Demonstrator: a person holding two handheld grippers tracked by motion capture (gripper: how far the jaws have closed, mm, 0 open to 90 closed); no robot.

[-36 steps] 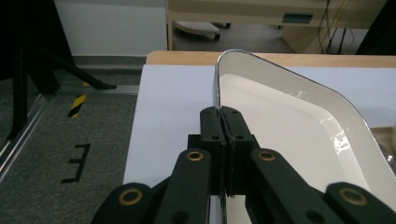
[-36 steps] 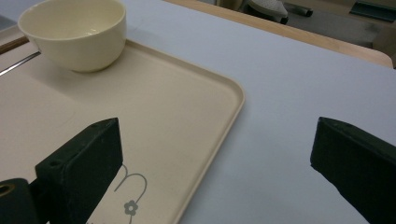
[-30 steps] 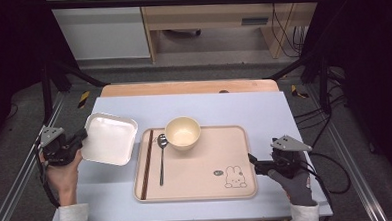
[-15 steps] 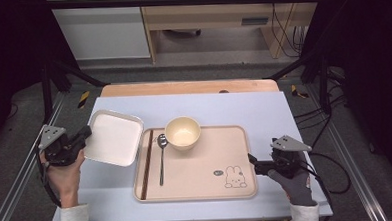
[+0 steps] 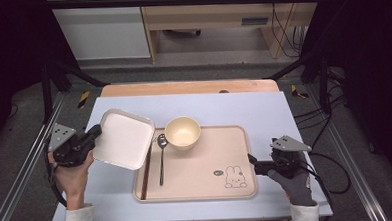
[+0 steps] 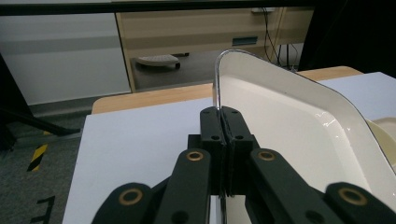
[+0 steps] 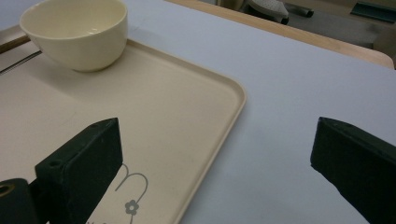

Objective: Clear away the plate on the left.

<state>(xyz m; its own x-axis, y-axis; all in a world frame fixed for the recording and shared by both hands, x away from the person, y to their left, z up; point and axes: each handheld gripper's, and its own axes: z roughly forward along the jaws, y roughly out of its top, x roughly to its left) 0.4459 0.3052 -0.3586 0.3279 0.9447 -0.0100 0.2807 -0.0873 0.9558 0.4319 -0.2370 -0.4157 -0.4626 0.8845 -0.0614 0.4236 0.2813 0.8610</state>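
Lab: metal frame rig (image 5: 35, 147), floor cables (image 5: 285, 31).

The tray (image 5: 202, 183) lies on the table (image 5: 244, 106), a little right of the middle, near the person's edge. In the tray, the bowl (image 5: 183, 132) stands at the far left part. The spoon (image 5: 161, 157) lies just left of the bowl, and the chopsticks (image 5: 145, 173) lie along the left rim of the tray. The square plate (image 5: 122, 138) is left of the tray, tilted, with its right edge over the tray's left rim. The left gripper (image 5: 94, 130) is at the plate's left edge, the right gripper (image 5: 253, 164) just beside the tray's right rim.
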